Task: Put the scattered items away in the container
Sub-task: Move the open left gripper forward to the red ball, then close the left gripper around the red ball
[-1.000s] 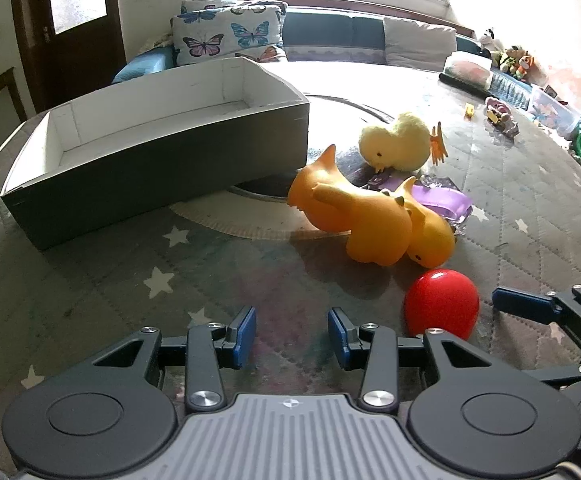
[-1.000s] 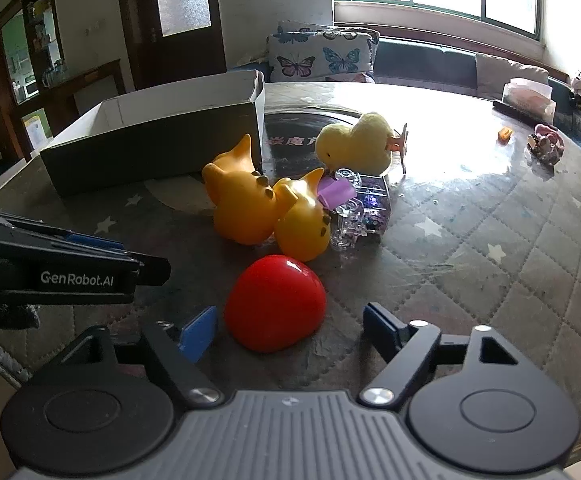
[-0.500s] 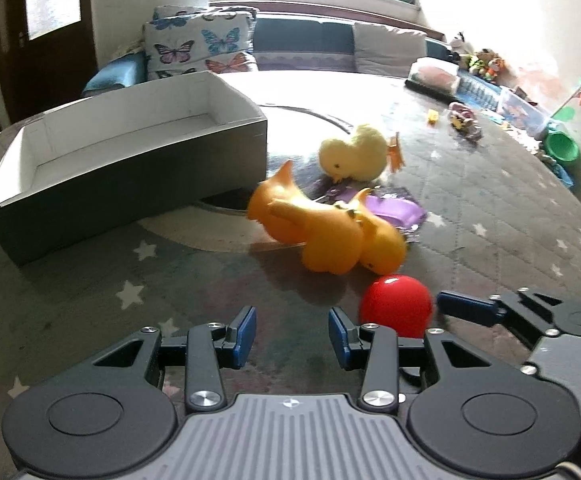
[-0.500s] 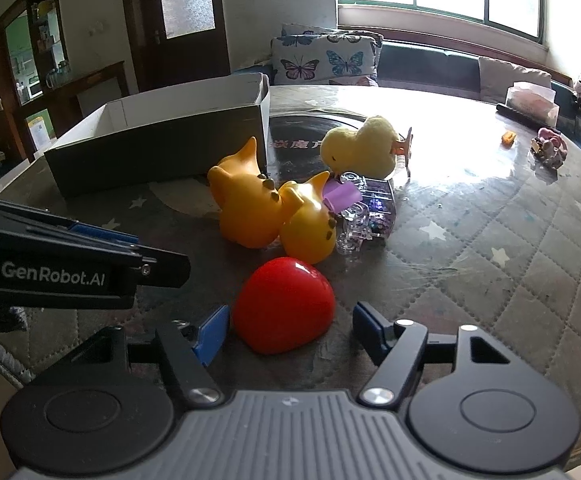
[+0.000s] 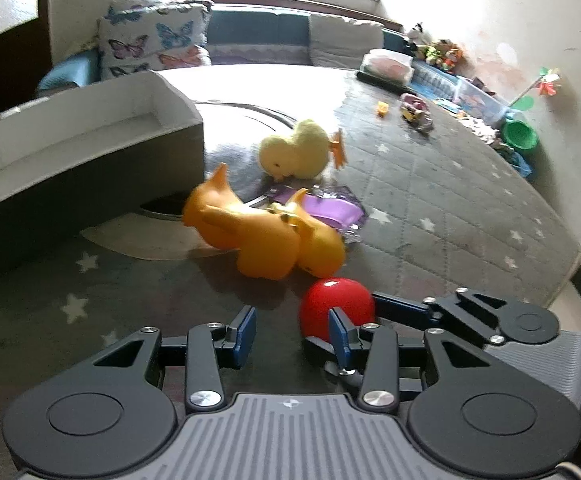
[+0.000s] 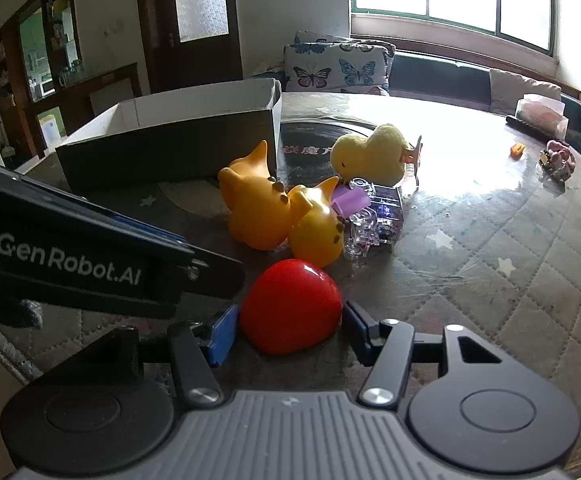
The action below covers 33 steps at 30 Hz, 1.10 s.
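Observation:
A red heart-shaped toy [image 6: 290, 306] lies on the table near its front edge. My right gripper [image 6: 288, 330] has a blue pad on each side of it, closed in to its sides. It also shows in the left wrist view [image 5: 336, 306]. My left gripper [image 5: 290, 332] is open and empty, just left of the red toy. Two orange rubber ducks [image 6: 278, 216] lie behind it, with a clear purple toy [image 6: 374, 212] and a yellow plush chick [image 6: 370, 156] further back. The dark box with white inside [image 5: 70, 156] stands empty at the left.
Small toys [image 6: 556, 158] and an orange piece [image 6: 516, 150] lie at the far right of the quilted table cover [image 6: 490, 260]. A tissue box [image 6: 542, 114] stands at the back. The table's front edge [image 5: 562, 280] is close on the right.
My right gripper's fingers have closed in from wide apart to the sides of the red toy. My left gripper has drawn back and to the right, still open.

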Each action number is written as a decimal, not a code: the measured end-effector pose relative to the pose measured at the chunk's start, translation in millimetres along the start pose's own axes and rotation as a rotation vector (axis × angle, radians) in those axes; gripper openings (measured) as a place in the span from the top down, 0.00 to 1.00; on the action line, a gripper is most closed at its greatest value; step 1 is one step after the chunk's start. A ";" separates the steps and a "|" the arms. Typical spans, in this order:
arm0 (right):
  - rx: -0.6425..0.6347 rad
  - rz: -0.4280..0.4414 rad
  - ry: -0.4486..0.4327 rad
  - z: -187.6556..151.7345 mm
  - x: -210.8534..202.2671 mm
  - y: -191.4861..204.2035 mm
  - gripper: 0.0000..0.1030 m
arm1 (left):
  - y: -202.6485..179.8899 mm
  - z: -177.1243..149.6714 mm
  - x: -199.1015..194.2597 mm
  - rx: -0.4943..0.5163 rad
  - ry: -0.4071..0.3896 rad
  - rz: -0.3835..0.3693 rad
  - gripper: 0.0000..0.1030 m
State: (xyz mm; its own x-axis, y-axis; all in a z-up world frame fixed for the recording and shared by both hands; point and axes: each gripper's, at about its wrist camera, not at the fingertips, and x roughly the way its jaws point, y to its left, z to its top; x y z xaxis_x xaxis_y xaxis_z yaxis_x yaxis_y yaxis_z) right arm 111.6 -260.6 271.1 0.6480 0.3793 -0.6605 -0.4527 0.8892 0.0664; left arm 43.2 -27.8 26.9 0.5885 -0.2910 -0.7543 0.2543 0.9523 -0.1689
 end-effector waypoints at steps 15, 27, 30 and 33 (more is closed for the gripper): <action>0.001 0.035 -0.020 -2.7 -1.0 -5.7 0.44 | -10.9 6.5 21.0 0.039 0.073 -0.086 0.58; -0.008 0.040 -0.025 -2.9 -0.3 -5.9 0.44 | -9.5 14.1 31.0 0.056 0.097 -0.092 0.57; -0.002 0.037 -0.029 -2.7 0.1 -5.6 0.43 | -8.5 15.3 32.2 0.047 0.104 -0.095 0.57; -0.016 0.032 -0.029 -2.3 1.8 -3.8 0.43 | -8.6 17.1 33.3 0.053 0.108 -0.094 0.56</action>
State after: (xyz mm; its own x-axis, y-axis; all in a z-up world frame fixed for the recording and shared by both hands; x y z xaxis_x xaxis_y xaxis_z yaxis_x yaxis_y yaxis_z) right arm 113.1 -263.9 268.0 0.6503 0.4145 -0.6366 -0.4831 0.8724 0.0746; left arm 73.7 -47.3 14.1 0.4751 -0.3640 -0.8011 0.3460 0.9144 -0.2102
